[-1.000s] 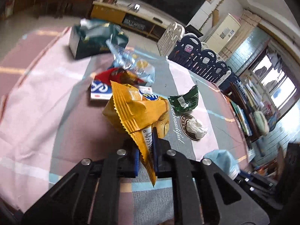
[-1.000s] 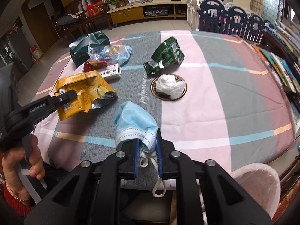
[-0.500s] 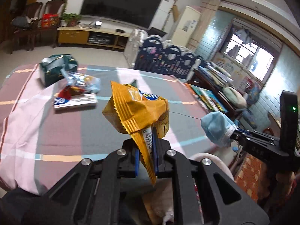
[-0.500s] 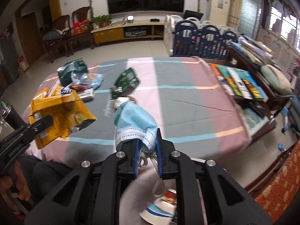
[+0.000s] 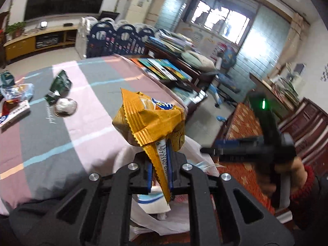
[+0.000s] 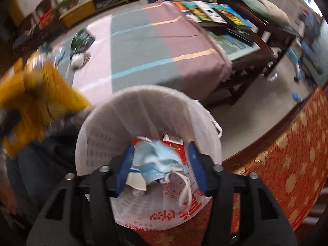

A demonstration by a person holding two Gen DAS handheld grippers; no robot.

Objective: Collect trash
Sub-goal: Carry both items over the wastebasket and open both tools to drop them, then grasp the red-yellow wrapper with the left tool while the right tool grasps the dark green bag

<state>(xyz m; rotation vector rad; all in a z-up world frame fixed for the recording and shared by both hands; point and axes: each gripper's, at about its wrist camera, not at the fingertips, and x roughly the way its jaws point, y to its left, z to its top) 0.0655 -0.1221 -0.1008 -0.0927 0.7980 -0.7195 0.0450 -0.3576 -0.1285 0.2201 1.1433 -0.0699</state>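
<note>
My left gripper (image 5: 160, 162) is shut on a crumpled yellow snack bag (image 5: 149, 121) and holds it in the air past the table edge, above the white bin bag (image 5: 196, 155). The yellow bag shows blurred in the right wrist view (image 6: 34, 94). My right gripper (image 6: 160, 162) is open over the white-lined trash bin (image 6: 114, 110). A blue face mask (image 6: 157, 162) lies between its spread fingers, inside the bin. A red carton (image 6: 174, 145) lies in the bin too. The right gripper also shows in the left wrist view (image 5: 207, 149).
On the striped tablecloth (image 5: 86, 102) remain a green wrapper (image 5: 60, 86), a white wad on a coaster (image 5: 64, 107), a clear plastic bag (image 5: 17, 91) and a white box (image 5: 14, 112). A low table with books (image 6: 225, 18) stands right of the table. A red patterned carpet (image 6: 287, 153) covers the floor.
Both grippers swung off the table to the bin. My right gripper opened and let go of the face mask, which now lies in the bin. The left still holds the yellow bag.
</note>
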